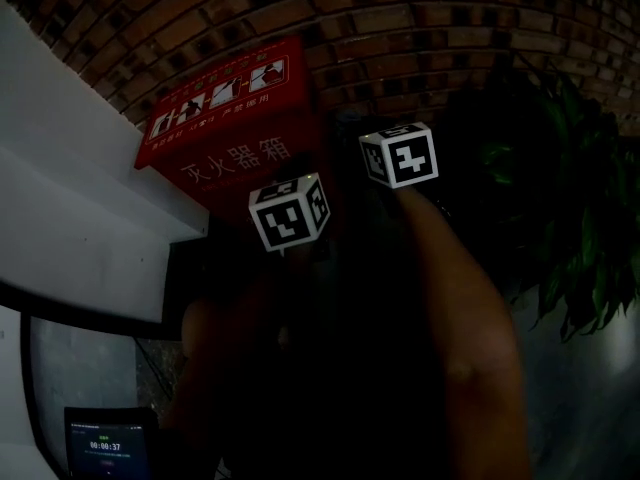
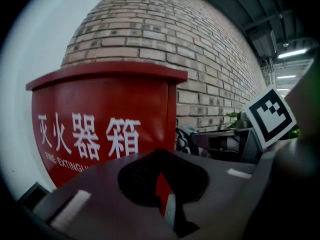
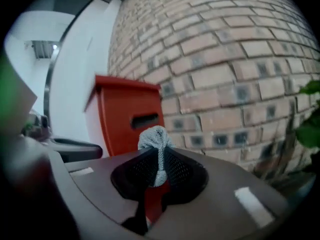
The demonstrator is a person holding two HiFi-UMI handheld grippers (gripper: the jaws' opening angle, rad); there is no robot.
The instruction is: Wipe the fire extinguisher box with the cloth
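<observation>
At the far left a white wall [image 1: 70, 198] runs past a small lit screen [image 1: 105, 443] low in the corner. Next to it the fire extinguisher box [image 1: 235, 128] stands upright with its back against the brick wall [image 1: 420, 28]. Its sloped, pictogram-printed lid faces up and its white-lettered front points out toward the person. It looks taller than it is wide, so its long axis is probably vertical, though the base is out of sight.

The left tool [image 2: 162, 176] sits just before the lettered front, with its jaws drawn together and nothing between them. To its right, the right tool [image 3: 157, 166] is clamped on a grey cloth [image 3: 156, 139], which is bunched into a small knob poking past the jaw tips. This tool is aimed at the box's side panel with the handle slot and does not touch it. A leafy plant [image 1: 570, 218] fills the right edge.

The main risk is the small amount of cloth showing. If the right tool presses flat, the bare jaws could scrape the red paint instead of wiping it. A dragging stroke could also pull the pinched knob free. The two tools hang close together, so a wide sweep could knock one against the other, and the dim light makes contact hard to judge.
</observation>
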